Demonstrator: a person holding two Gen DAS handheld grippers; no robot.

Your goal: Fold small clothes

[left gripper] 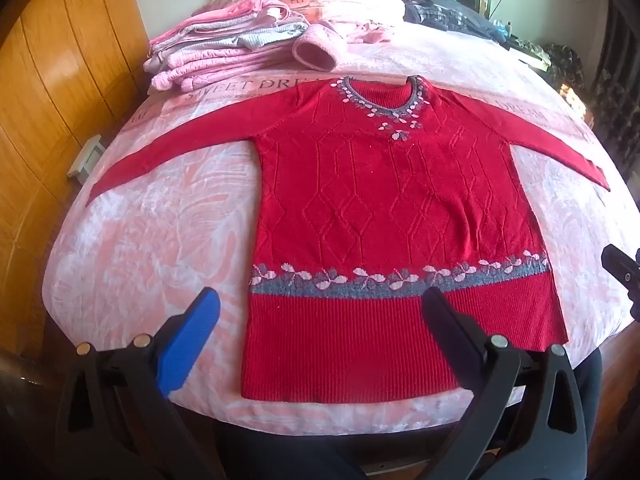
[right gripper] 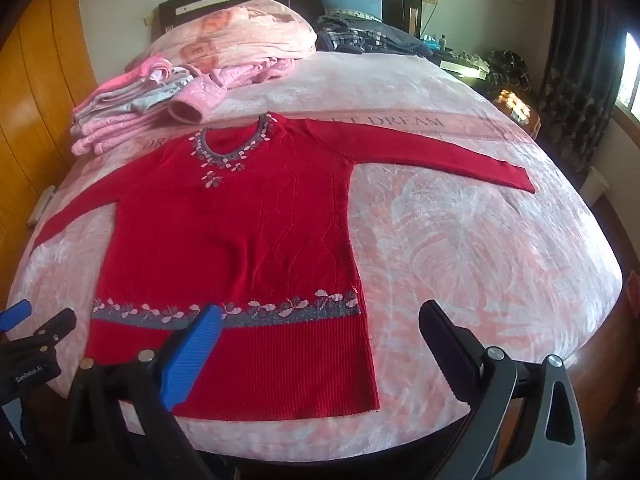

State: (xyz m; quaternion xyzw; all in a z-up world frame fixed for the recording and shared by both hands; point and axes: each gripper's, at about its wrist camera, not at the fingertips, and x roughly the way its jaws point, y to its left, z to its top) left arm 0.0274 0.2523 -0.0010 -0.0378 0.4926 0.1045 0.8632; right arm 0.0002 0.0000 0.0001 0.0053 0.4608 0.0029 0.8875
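Note:
A red knitted sweater (left gripper: 384, 200) (right gripper: 240, 220) with a grey and pink flower band lies flat, front up, on the pink bedspread (left gripper: 140, 248) (right gripper: 480, 248). Both sleeves are spread out to the sides and its hem is near the bed's front edge. My left gripper (left gripper: 320, 300) hovers open over the left half of the hem, with nothing between its fingers. My right gripper (right gripper: 320, 312) stands open over the hem's right corner, also holding nothing. Each gripper shows at the edge of the other's view: the right gripper (left gripper: 620, 272), the left gripper (right gripper: 40, 318).
A stack of folded pink and grey clothes (left gripper: 224, 56) (right gripper: 132, 116) sits beyond the sweater's left shoulder. A bunched pink blanket (right gripper: 248, 32) and dark clothes (right gripper: 368, 36) lie by the headboard. A wooden wardrobe (left gripper: 52, 92) flanks the left side; curtains (right gripper: 580, 80) hang on the right.

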